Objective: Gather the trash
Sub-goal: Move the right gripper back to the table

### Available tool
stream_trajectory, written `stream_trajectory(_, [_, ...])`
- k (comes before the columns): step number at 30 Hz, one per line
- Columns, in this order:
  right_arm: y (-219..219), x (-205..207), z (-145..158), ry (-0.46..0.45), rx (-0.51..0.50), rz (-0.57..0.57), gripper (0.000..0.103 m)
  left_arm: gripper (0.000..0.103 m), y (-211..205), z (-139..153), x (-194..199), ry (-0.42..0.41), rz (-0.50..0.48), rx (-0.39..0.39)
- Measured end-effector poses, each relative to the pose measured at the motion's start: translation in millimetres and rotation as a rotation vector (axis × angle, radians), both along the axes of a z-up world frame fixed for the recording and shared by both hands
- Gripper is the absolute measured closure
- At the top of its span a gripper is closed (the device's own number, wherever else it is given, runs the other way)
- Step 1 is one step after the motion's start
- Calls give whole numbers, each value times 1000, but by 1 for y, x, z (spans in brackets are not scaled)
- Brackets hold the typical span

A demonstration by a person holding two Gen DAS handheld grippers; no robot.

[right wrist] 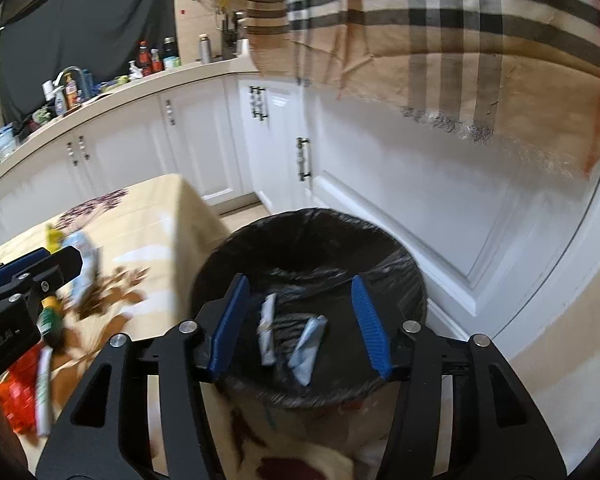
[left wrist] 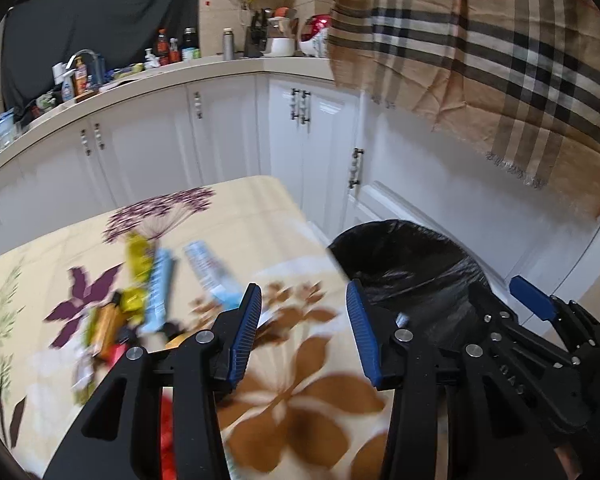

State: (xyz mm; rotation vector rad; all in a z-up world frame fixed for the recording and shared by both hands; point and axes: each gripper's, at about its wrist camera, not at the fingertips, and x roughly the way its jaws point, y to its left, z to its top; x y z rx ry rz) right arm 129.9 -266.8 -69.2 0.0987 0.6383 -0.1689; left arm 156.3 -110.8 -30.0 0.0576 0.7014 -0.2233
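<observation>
Right wrist: fingers parted, empty.

Bin liner is showing as thin glossy black plastic, crinkled. Tablecloth is looking like matt printed cloth. Wrappers are reading as shiny foil or plastic film, blurred. Cabinet doors are gleaming smooth white. Plaid cloth is hanging matt, woven, fringed.

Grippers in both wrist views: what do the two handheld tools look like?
Both match: the left tool and the right tool have black plastic scissor-like linkage arms with silver round rivets at the pivots, ending in flat blue ribbed pads. White lettering marks the arms, too blurred to read. No cables or sleeves show.
</observation>
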Motion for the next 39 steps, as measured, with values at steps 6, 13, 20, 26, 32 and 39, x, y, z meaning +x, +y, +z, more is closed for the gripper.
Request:
stream_trajectory(6, [35, -30, 10, -11, 1, 61, 51, 57, 52, 0, -38, 4, 71, 5])
stream_trajectory(13, [81, -57, 12, -6, -24, 143, 51, 57, 107, -3, -72, 10, 164, 9])
stream_trajectory(20, [125, -66, 2, 26, -48, 230, 51, 57, 156, -13, -99, 14, 262, 12])
stream_trajectory(26, [154, -65, -12, 79, -60, 302, 51, 57, 188, -24, -107, 44, 332, 7])
stream_trajectory(32, [170, -60, -19, 119, -58, 349, 52, 57, 207, -35, -114, 72, 360, -3])
stream_trajectory(39, [180, -50, -30, 171, -63, 372, 65, 56, 212, -41, -114, 94, 360, -18])
